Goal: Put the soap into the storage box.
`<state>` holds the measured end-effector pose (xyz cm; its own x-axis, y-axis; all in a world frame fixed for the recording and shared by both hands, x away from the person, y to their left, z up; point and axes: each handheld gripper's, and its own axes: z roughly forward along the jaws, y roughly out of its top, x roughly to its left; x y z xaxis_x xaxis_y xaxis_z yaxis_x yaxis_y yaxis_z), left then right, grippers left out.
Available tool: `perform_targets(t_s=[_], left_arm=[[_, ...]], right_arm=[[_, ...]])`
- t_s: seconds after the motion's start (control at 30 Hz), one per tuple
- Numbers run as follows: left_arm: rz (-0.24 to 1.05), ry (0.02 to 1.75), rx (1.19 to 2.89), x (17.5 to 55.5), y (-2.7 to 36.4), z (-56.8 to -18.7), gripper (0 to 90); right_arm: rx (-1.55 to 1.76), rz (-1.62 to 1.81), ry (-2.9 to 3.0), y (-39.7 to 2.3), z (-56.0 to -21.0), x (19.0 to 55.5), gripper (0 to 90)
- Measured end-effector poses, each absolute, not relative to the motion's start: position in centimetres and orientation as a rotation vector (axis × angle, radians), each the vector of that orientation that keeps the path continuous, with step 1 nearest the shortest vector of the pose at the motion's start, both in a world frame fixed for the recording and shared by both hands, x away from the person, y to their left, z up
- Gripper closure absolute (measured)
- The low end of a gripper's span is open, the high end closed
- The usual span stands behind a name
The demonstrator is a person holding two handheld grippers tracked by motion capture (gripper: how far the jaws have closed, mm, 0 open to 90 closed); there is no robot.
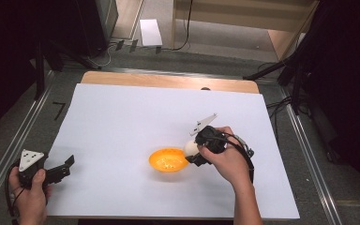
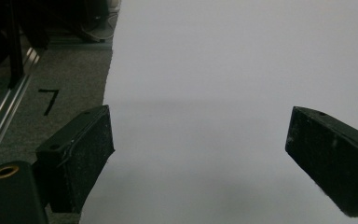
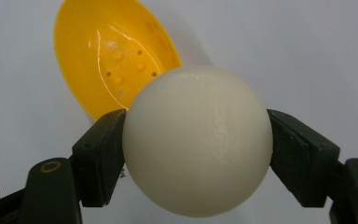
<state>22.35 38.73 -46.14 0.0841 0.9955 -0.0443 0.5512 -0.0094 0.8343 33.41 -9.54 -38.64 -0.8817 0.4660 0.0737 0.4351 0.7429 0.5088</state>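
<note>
Placement of the smooth white ball [image 3: 197,140] into the shallow orange plastic bowl [image 1: 168,160] is judged the step in hand. The right gripper [image 1: 193,152] clamps the ball between its jaws, one pad on each side at the widest part, as the right gripper view shows. In the high view the ball [image 1: 190,147] sits just at the bowl's right rim, a little toward the near edge of the table [image 1: 122,117] and right of its centre.

To do this well, in my judgement: carry the ball over the middle of the bowl [image 3: 112,60] rather than its rim, lower it close to the floor of the bowl, then part the jaws slowly. The bowl looks light and shallow; a knock on the rim could tip or slide it, and a drop from height could bounce the ball out.

The left gripper [image 1: 58,171] rests at the near left corner of the table, held in the person's left hand [image 1: 30,197], jaws wide apart with nothing between them, well away from the bowl.

Count: one ball, one bowl, two grippers, one white sheet covering the table.
</note>
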Motion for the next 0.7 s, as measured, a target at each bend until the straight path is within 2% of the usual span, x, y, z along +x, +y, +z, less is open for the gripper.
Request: perform_targets(t_s=[0.7], left_arm=[[0.786,1.554,1.647,22.4,38.8,-46.1,8.1]], right_arm=[[0.625,0.825,2.923,-5.2,-38.8,33.0,25.0]])
